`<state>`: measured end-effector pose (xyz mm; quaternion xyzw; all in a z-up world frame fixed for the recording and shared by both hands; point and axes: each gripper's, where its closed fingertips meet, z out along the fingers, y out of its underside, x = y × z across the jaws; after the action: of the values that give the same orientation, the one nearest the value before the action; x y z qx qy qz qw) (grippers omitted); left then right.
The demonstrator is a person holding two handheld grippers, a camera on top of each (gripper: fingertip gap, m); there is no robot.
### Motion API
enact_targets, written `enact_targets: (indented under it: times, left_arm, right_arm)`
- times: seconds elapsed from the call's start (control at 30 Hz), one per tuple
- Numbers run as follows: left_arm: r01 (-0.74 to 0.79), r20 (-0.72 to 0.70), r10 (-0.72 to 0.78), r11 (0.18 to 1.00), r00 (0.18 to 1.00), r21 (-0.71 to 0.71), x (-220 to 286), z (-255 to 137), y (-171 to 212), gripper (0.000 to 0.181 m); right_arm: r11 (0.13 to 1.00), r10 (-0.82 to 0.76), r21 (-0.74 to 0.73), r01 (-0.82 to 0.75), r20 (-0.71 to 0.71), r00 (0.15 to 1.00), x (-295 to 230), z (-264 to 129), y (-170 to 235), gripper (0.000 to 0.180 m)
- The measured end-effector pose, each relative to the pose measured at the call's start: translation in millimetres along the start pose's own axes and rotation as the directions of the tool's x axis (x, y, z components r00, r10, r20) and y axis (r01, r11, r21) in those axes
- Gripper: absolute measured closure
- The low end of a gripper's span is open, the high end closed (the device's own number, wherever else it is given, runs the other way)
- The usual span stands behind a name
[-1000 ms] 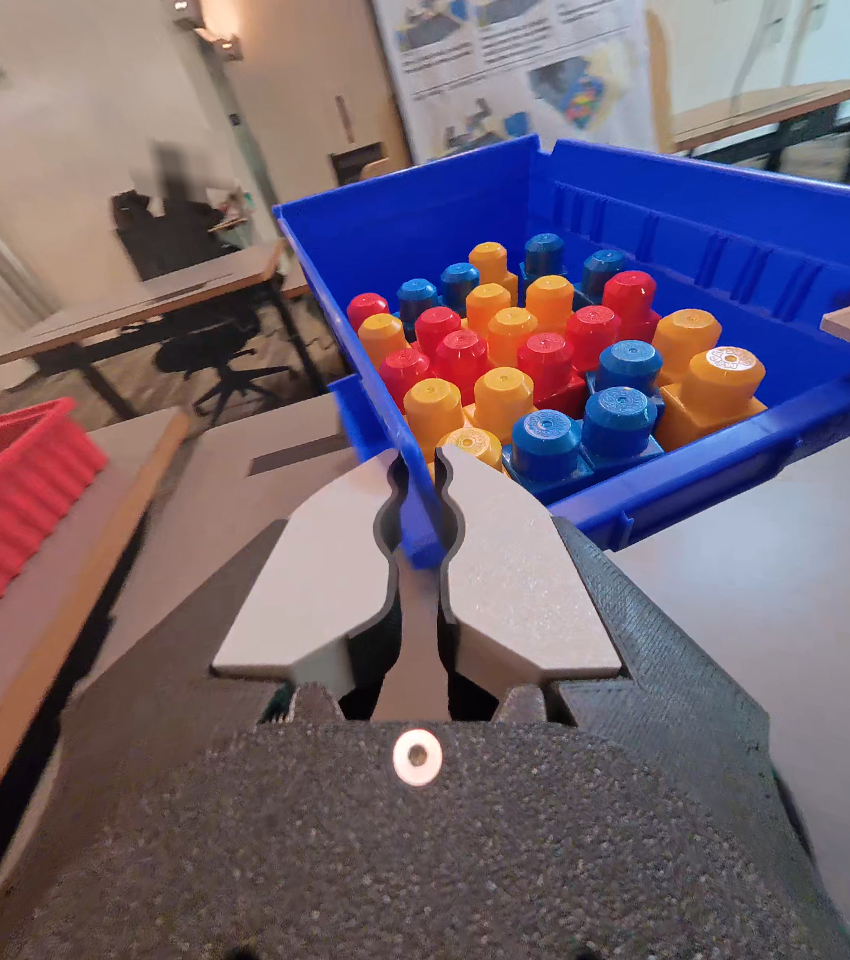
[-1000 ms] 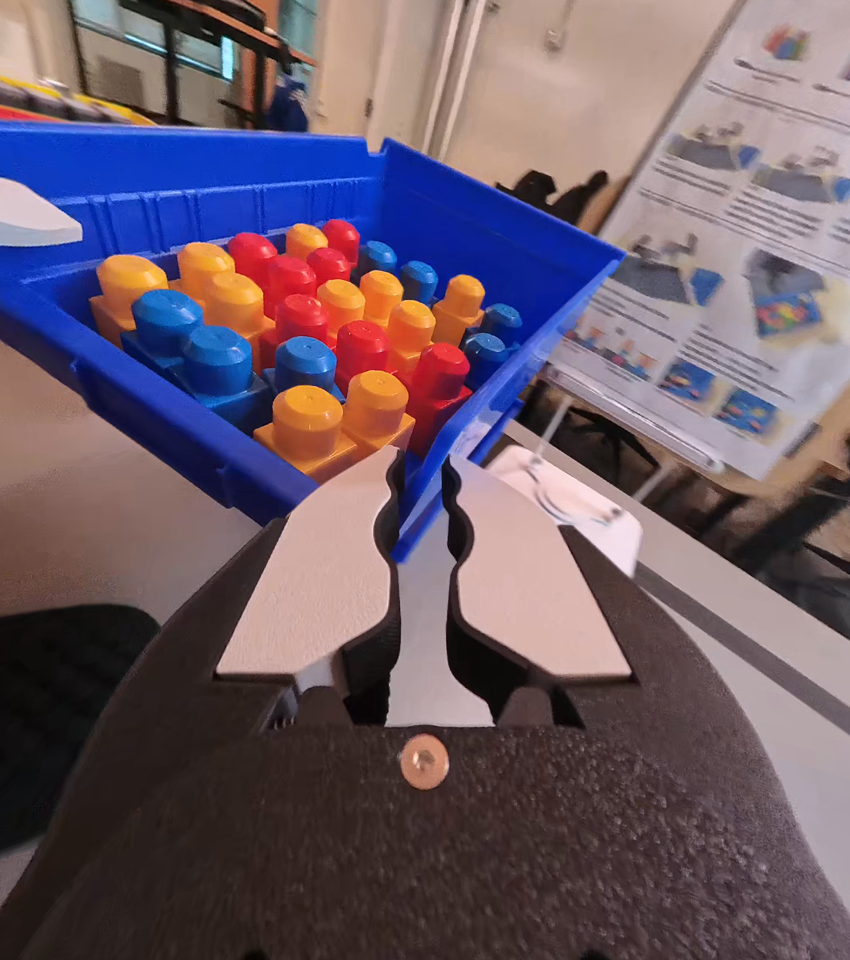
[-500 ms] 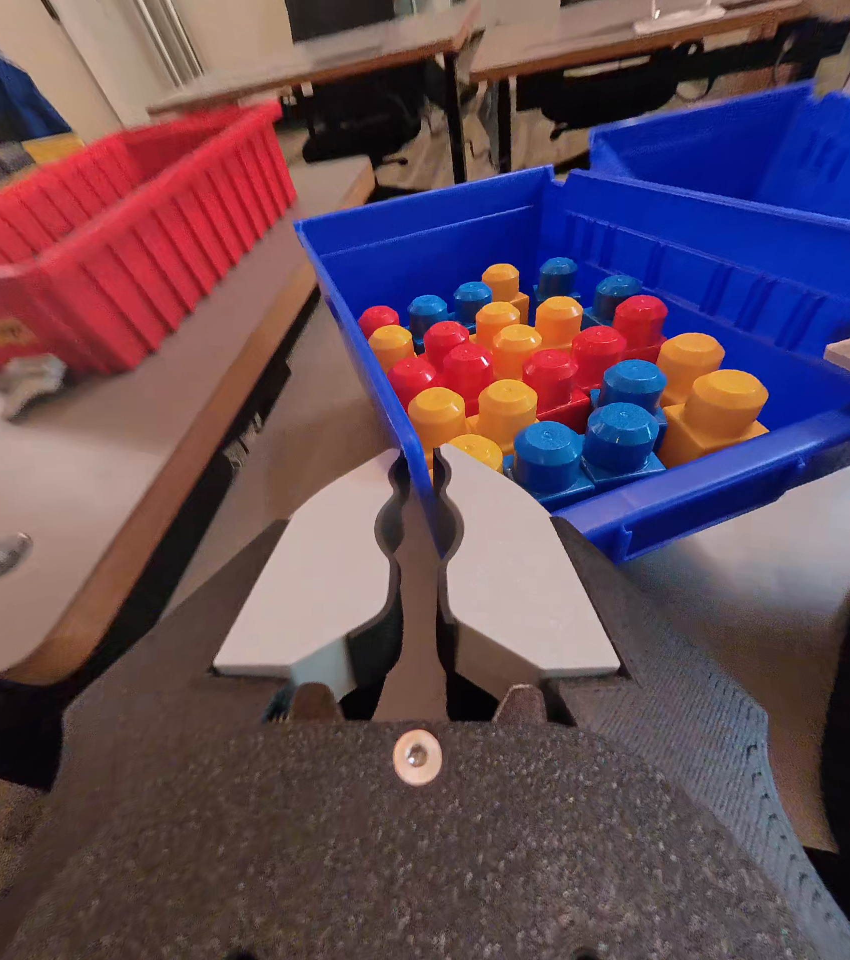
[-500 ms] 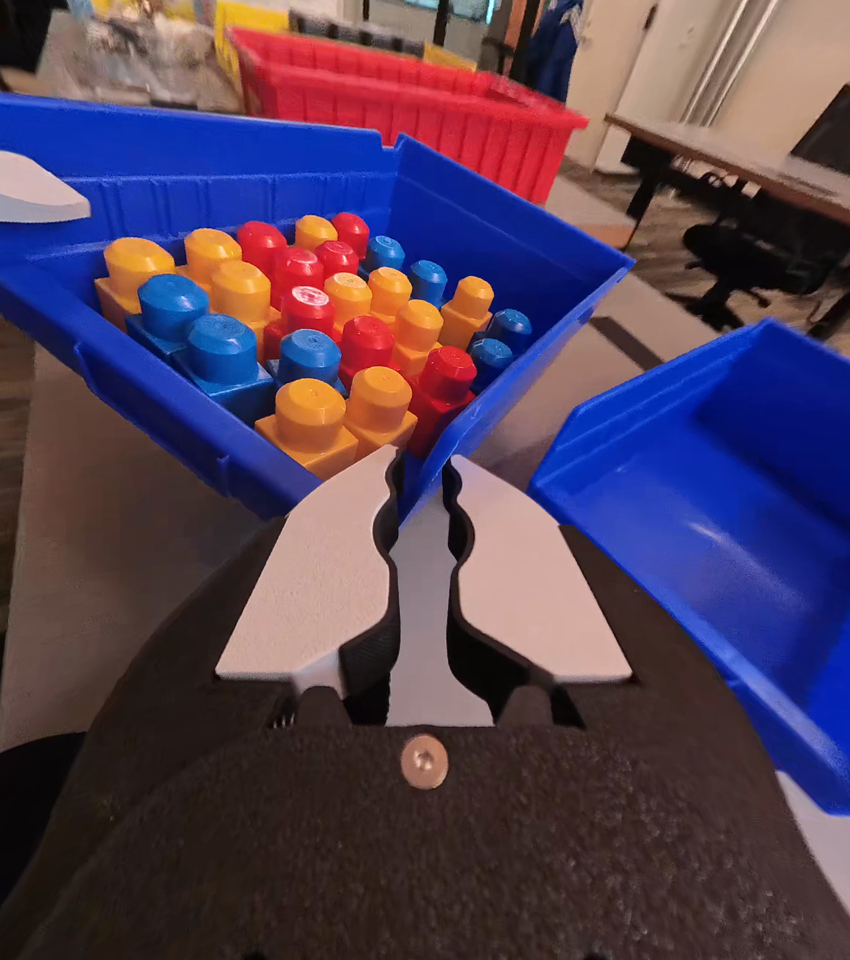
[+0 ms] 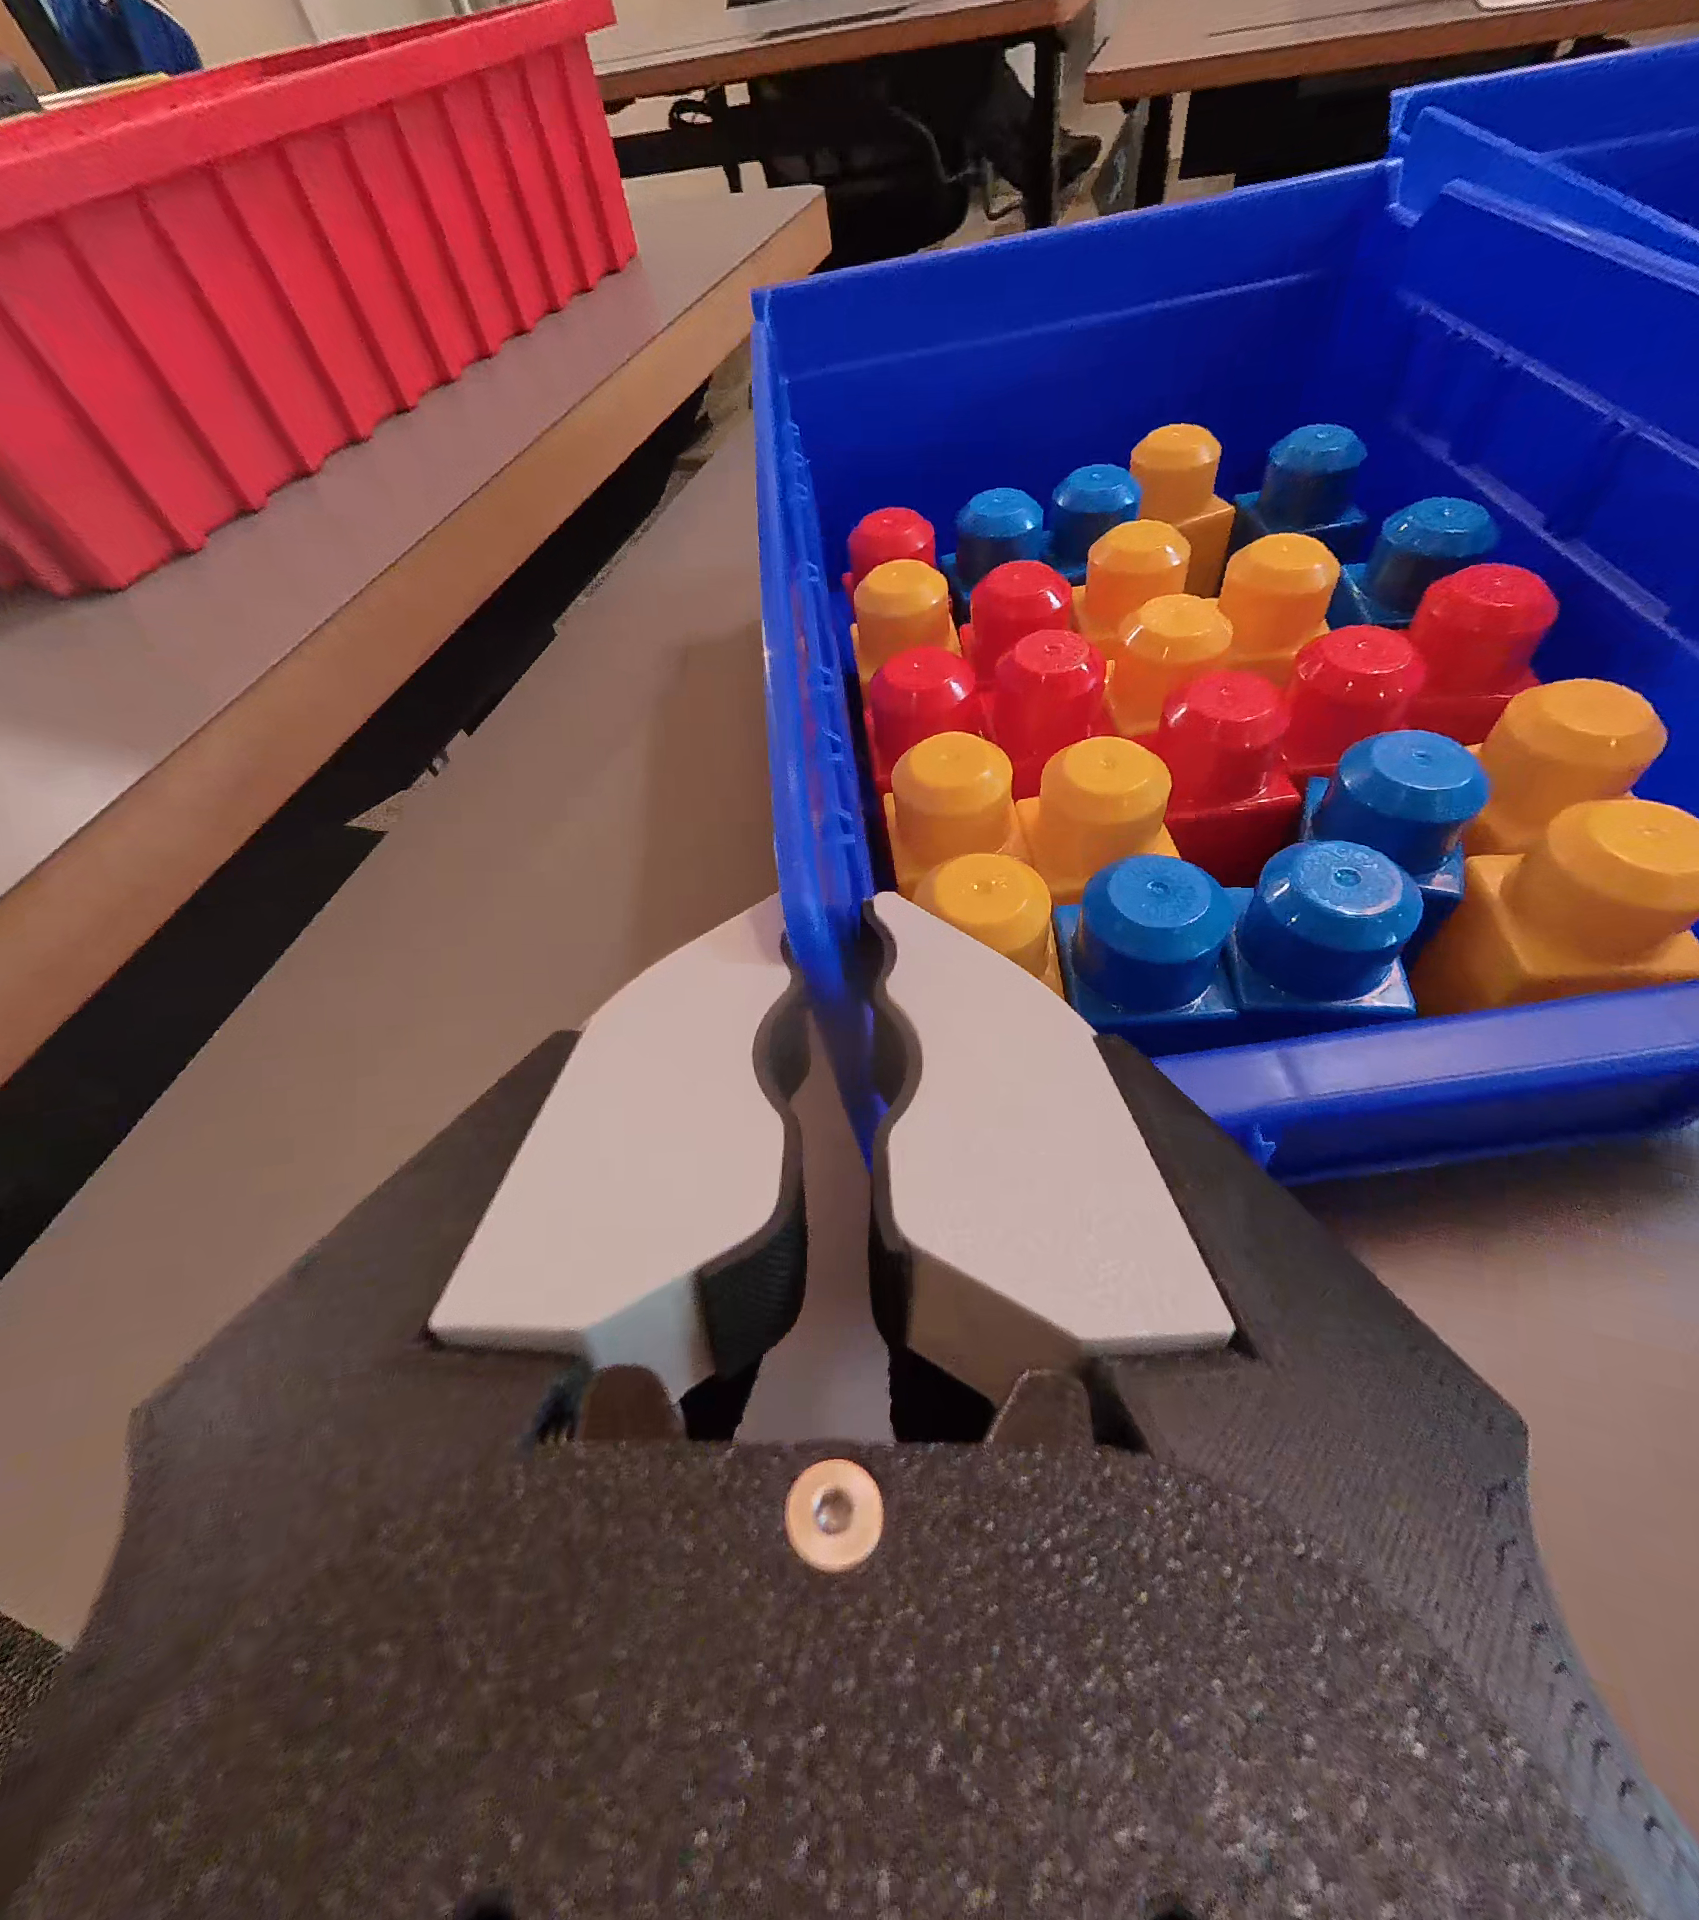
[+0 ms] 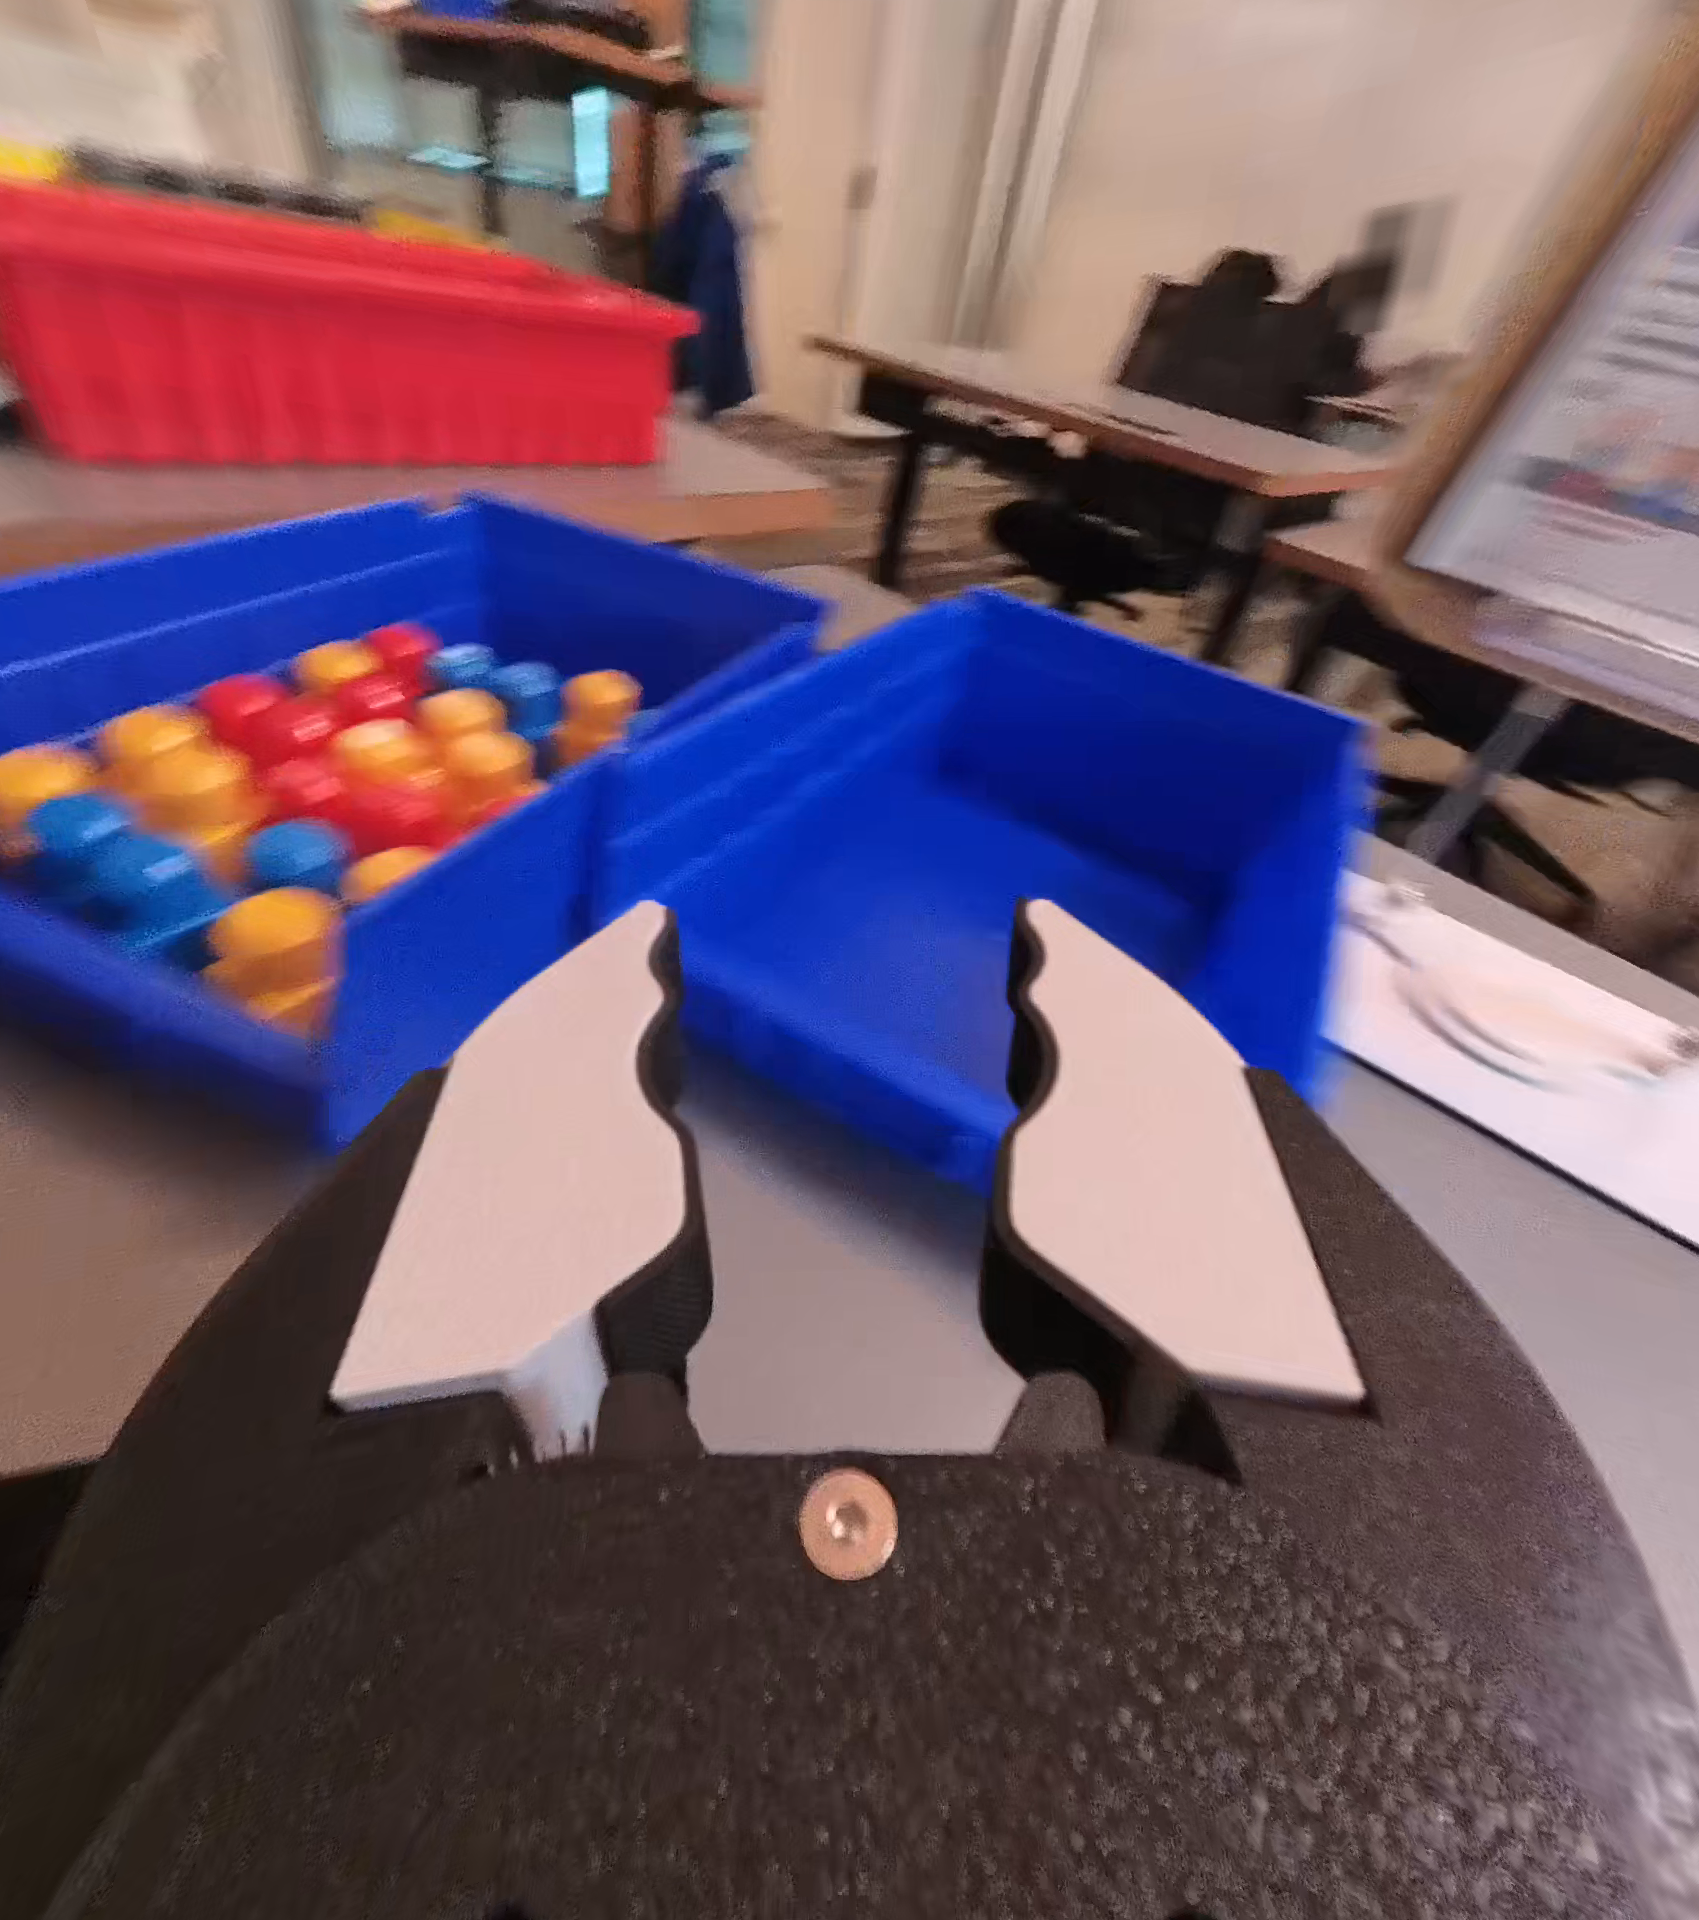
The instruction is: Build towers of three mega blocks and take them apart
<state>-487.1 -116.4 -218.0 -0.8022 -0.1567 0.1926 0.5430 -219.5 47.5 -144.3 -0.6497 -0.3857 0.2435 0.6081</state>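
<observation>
A blue bin [image 5: 1032, 353] full of red, orange and blue mega blocks [image 5: 1229, 727] rests on the grey table. My left gripper [image 5: 829, 925] is shut on the bin's near left wall, one finger outside and one inside. In the right wrist view the same bin [image 6: 471, 935] lies at the left, its blocks [image 6: 284, 779] blurred. My right gripper [image 6: 840, 914] is open and empty, held back from the bins and facing a second, empty blue bin [image 6: 980, 831] that stands right of the full one.
A large red ribbed bin [image 5: 232, 312] stands on a neighbouring table at the left, across a dark gap [image 5: 201, 894]. A white flat object [image 6: 1551, 1070] lies right of the empty bin. Desks, chairs and a poster board [image 6: 1655, 416] are behind. Tip to tip, the grippers are about 30 cm apart.
The full bin has come down onto the table beside the empty bin. My right gripper has let go of its wall, opened and pulled back. My left gripper still grips the wall.
</observation>
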Motion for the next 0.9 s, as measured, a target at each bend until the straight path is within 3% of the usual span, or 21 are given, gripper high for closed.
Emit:
enact_targets:
  times: [0.1, 0.2, 0.27, 0.3, 0.37, 0.43, 0.63, 0.8, 0.9]
  left_arm:
    - [-0.031, 0.012, 0.031, 0.999, 0.999, 0.013, 6.1, -0.1, -1.2, 0.174]
    - [-0.056, 0.012, 0.056, 0.998, 0.998, 0.014, 11.5, 1.4, -2.5, 0.173]
    - [-0.07, 0.008, 0.07, 0.998, 0.998, 0.008, 12.9, 1.2, -2.6, 0.173]
    - [-0.075, 0.002, 0.075, 0.997, 0.997, 0.005, 13.1, 1.0, -2.5, 0.173]
    - [-0.075, -0.011, 0.075, 0.997, 0.997, 0.007, 13.5, 0.9, -2.3, 0.173]
    - [-0.078, -0.019, 0.078, 0.997, 0.997, 0.013, 14.1, 0.8, -2.4, 0.173]
    - [-0.089, -0.115, 0.091, 0.996, 0.989, 0.026, 33.1, -4.9, -2.7, 0.171]
    - [-0.153, -0.14, 0.154, 0.988, 0.978, 0.023, 49.9, -5.0, -4.7, 0.169]
    - [-0.19, -0.165, 0.19, 0.982, 0.968, 0.018, 62.0, -0.6, -7.7, 0.168]
  right_arm:
    - [0.991, 0.107, -0.061, -0.118, -0.156, 0.982, 82.8, 7.8, 16.3, 0.101]
    - [0.949, 0.177, -0.244, -0.2, -0.112, 0.978, 103.6, 43.7, 59.3, 0.101]
    - [0.93, 0.109, -0.34, -0.138, -0.104, 0.989, 110.4, 56.0, 80.3, 0.151]
    - [0.937, 0.062, -0.335, -0.099, -0.12, 0.991, 118.7, 54.6, 80.9, 0.167]
    - [0.925, 0.072, -0.362, -0.111, -0.12, 0.99, 123.8, 40.7, 85.1, 0.171]
    - [0.923, 0.049, -0.374, -0.096, -0.133, 0.99, 128.8, 9.8, 90.4, 0.174]
    - [0.887, 0.196, -0.379, -0.265, -0.211, 0.957, 149.9, -116.4, 107.0, 0.176]
    - [0.861, 0.277, -0.273, -0.429, -0.456, 0.846, 209.9, -223.3, 135.0, 0.176]
    - [0.866, 0.256, -0.201, -0.458, -0.61, 0.75, 257.5, -261.7, 146.2, 0.176]
